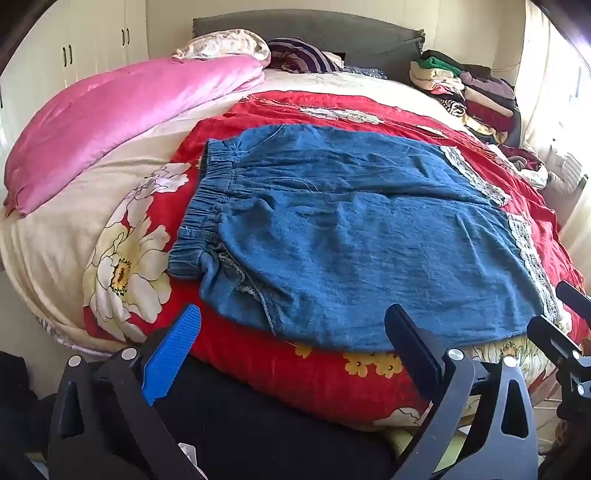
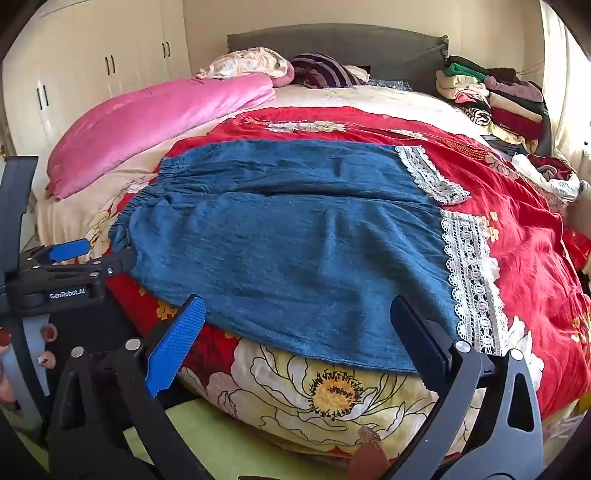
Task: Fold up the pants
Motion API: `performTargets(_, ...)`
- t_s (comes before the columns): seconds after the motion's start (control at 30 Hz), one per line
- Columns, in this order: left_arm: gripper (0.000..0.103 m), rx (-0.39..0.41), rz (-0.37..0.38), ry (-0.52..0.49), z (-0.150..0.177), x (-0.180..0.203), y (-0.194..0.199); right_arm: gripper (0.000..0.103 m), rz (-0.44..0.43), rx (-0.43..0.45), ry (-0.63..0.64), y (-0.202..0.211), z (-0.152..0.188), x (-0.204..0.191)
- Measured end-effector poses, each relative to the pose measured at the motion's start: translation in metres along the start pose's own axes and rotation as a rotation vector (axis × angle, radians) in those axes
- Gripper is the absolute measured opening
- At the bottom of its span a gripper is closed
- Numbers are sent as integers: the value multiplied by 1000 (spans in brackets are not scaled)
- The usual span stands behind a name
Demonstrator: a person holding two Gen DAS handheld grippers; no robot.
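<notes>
1. One pair of blue pants [image 1: 351, 236] lies flat on the bed [image 1: 66, 236], spread over one red floral quilt [image 1: 295, 373]; the waistband [image 1: 207, 206] points to 9 o'clock and the two lace-trimmed cuffs [image 2: 469, 273] to 3 o'clock.
2. Two legs show, side by side, one toward 12 o'clock and one toward 6 o'clock.
3. Two tongs are in view. The left tongs [image 1: 295, 354] hang released at 6 o'clock of the pants, jaws wide, nothing between them, just off the near hem.
4. The right tongs [image 2: 299, 339] are likewise released, jaws wide and empty, at 6 o'clock of the pants near the cuff end.
5. In the right wrist view the left tongs [image 2: 88, 254] appear at 9 o'clock, and their body reads "GenRobot.AI".
6. One pink blanket [image 1: 122, 114] lies at 10 o'clock.
7. One pile of folded clothes [image 1: 465, 96] sits at 2 o'clock; its count I cannot tell.
8. One grey headboard [image 1: 314, 33] stands at 12 o'clock.
9. Wardrobe [image 2: 92, 70] doors with dark handles fill 10 to 11 o'clock.
</notes>
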State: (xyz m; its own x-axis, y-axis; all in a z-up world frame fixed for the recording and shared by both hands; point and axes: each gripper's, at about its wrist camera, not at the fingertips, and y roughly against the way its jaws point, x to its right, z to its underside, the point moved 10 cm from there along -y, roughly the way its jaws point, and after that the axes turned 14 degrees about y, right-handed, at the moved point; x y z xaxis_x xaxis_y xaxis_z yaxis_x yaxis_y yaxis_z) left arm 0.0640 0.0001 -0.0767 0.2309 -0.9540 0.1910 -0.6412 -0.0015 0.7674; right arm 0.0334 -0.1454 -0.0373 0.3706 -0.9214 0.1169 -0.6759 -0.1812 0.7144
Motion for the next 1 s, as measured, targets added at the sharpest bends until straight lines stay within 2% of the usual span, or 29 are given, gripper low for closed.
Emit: performTargets(1.0,99,22,12,-47,1,13,9,95,17,19,1,6,-3,4)
